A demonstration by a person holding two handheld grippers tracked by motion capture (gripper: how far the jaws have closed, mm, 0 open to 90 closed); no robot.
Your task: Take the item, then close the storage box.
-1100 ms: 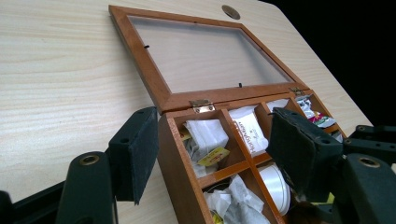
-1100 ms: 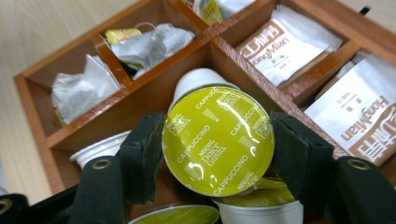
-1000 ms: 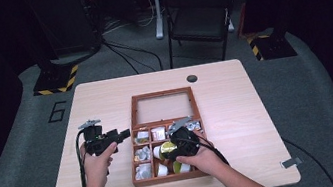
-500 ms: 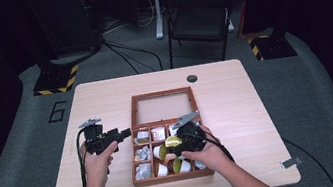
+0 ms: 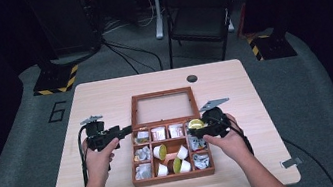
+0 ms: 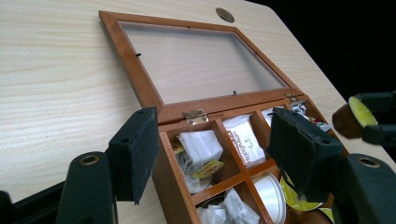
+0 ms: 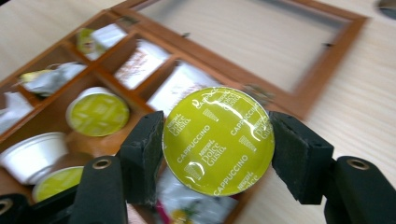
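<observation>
While its pads press on either side of the rim, the right claw [image 7: 217,140] pinches a coffee capsule [image 7: 218,140] whose round lime-green foil lid reads "Cappuccino" and "Dolce Gusto" in white, repeated across the face. In the high view the capsule [image 5: 195,124] hangs above the right end of the box's rear row of compartments, held in the right claw [image 5: 199,128], toward the middle of the table.

The wooden box [image 5: 173,176] lies open near the table's front edge, its glass-paned lid [image 5: 162,107] folded back flat on the table. Its compartments hold white paper sachets [image 5: 159,133], white capsules [image 5: 182,151] and two more green-lidded ones [image 5: 178,165]. The left claw [image 5: 127,129] rests at the box's rear left corner, its jaws spread with nothing between them.

The table [image 5: 104,95] is pale wood with a dark round grommet [image 5: 192,78] near its rear edge. Beyond it a black folding chair [image 5: 197,15] stands on grey carpet, with cables and yellow-black hazard-striped feet [image 5: 57,80] in a dark room.

The left gripper view alone gives the brass hinge [image 6: 195,116] and the lettering on a sachet [image 6: 243,138], and catches the capsule [image 6: 353,118] side-on, brown-bodied. The right gripper view alone gives the print on the lid.
</observation>
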